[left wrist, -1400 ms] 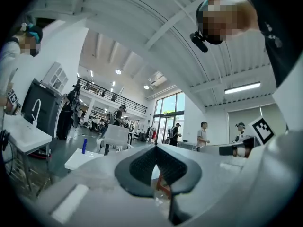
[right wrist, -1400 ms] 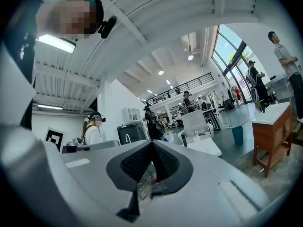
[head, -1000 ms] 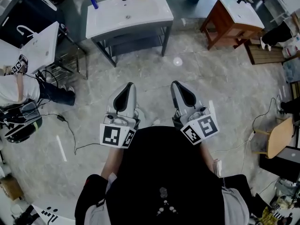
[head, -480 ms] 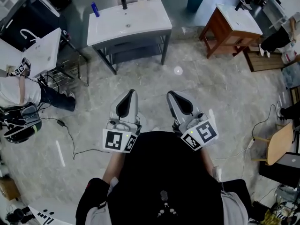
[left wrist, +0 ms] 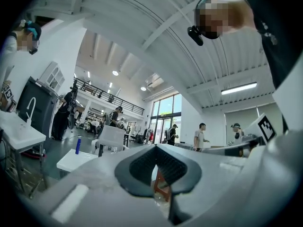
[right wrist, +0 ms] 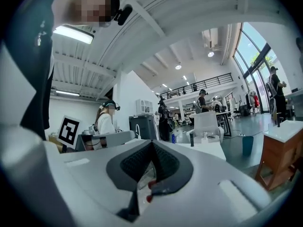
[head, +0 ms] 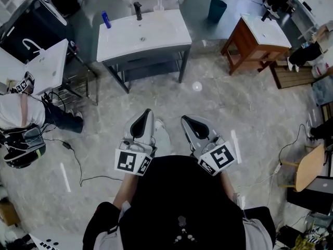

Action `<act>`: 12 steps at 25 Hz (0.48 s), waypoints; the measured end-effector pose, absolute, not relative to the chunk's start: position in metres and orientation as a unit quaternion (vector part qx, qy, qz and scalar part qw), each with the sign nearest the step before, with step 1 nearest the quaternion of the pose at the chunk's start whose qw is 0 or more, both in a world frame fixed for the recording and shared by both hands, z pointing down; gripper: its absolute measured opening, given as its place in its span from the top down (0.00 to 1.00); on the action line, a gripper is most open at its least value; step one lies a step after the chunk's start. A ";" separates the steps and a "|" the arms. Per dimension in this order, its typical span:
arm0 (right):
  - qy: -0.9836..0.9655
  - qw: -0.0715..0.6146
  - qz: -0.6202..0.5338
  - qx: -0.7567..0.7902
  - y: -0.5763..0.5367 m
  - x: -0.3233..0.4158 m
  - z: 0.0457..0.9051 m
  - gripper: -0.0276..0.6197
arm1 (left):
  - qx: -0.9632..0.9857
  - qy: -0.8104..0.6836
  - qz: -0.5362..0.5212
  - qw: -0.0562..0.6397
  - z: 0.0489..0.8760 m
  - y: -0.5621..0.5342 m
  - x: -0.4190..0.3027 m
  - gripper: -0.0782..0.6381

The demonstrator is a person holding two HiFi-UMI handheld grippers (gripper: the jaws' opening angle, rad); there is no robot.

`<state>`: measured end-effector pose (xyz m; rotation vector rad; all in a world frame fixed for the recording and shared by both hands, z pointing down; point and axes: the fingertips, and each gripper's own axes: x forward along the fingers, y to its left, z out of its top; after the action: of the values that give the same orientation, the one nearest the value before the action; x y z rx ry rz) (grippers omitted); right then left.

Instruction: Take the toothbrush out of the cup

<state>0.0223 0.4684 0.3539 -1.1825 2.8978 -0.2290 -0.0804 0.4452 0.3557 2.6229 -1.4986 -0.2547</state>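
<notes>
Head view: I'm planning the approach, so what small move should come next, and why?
Probably step toward the white sink counter: both the left gripper and right gripper are shut, empty and held by the body, well short of the clear cup beside its faucet.

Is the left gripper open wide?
No, the grey two-jaw left gripper has its jaws pressed together at the tips, and nothing is held between them.

Two claws are in view: the left claw [head: 145,114] and the right claw [head: 186,120]. There are three washbasins: a centre white washbasin [head: 143,33], a left white washbasin [head: 44,61] and a wooden-framed washbasin [head: 265,27]. There is one blue bottle [head: 105,19] and one teal bin [head: 217,10].
</notes>
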 end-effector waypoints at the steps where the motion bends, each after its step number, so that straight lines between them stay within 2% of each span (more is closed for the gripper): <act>1: 0.922 0.007 -0.080 -0.380 0.462 0.023 0.353 0.95 | 0.865 -0.491 -0.084 0.060 0.358 0.438 -0.080 0.89; 12: 0.908 -0.002 -0.105 -0.406 0.354 0.034 0.362 0.95 | 0.860 -0.499 -0.093 0.060 0.359 0.329 -0.079 0.89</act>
<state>0.0343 0.3540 0.3623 -1.2780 2.8562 -0.3290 -0.0790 0.3292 0.3589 2.6017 -1.5099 -0.2809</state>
